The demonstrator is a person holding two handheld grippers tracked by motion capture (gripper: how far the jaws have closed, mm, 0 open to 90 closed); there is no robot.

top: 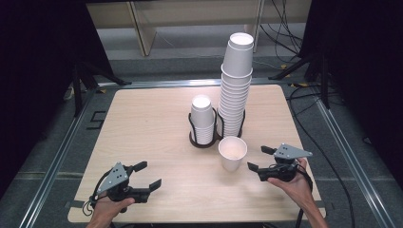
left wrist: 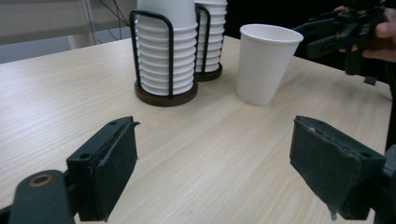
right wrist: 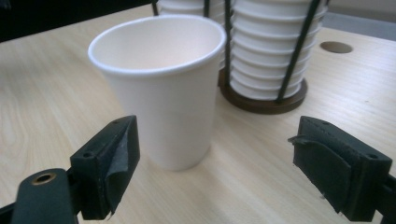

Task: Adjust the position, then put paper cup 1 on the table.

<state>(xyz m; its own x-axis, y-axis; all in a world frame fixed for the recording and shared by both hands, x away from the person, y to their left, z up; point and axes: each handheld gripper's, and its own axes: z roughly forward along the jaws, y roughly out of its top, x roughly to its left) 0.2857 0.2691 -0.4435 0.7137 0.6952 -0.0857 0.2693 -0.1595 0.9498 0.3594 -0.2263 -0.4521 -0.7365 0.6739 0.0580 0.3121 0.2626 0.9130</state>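
While my right gripper [top: 260,158] sits spread wide just beside the single paper cup [top: 232,153], nothing is between its jaws. That cup stands upright on the counter [top: 152,128], in front of the two racks of stacked cups [top: 203,121]. My left gripper [top: 148,175] is also wide and empty, well apart.

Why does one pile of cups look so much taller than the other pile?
The tall stack rises far above its black wire holder; the short stack barely tops its own. The tall stack leans slightly at the top; the short stack stands straight. Both hold white paper cups, mouths up, side by side.
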